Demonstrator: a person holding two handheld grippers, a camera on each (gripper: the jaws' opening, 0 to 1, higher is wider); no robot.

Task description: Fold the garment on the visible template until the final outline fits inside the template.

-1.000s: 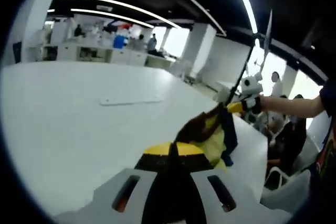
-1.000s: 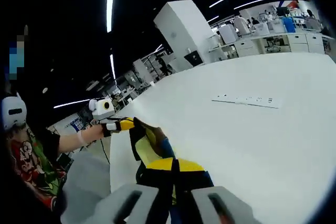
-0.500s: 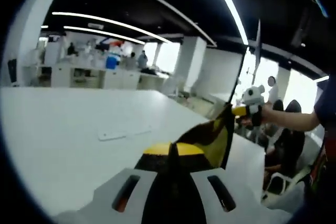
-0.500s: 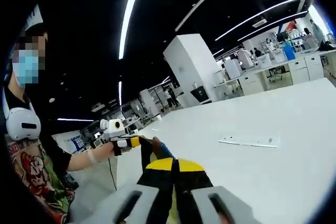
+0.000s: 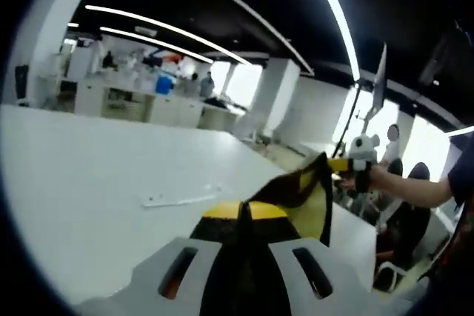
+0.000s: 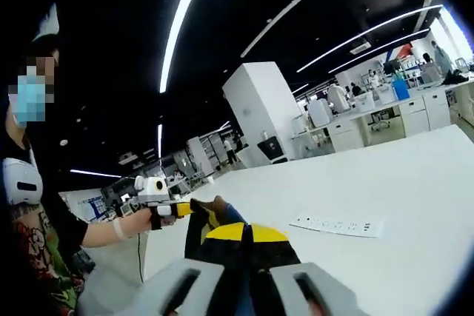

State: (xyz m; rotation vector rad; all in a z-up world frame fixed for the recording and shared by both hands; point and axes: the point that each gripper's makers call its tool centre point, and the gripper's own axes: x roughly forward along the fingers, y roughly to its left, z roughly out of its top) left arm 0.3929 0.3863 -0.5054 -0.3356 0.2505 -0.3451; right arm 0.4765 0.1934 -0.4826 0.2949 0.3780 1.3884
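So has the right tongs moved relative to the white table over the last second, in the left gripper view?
Yes. The right tongs sat level with the white table edge, garment drooping; now it is raised above it, garment taut.

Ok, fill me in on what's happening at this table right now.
A person holds a claw in each hand, and a dark garment with yellow and blue patches is stretched in the air between them, above the white table. The left claw is shut on one end of it, and the right claw is shut on the other end. A white strip with markings lies flat on the table beyond. No fold has been laid down on the table yet.
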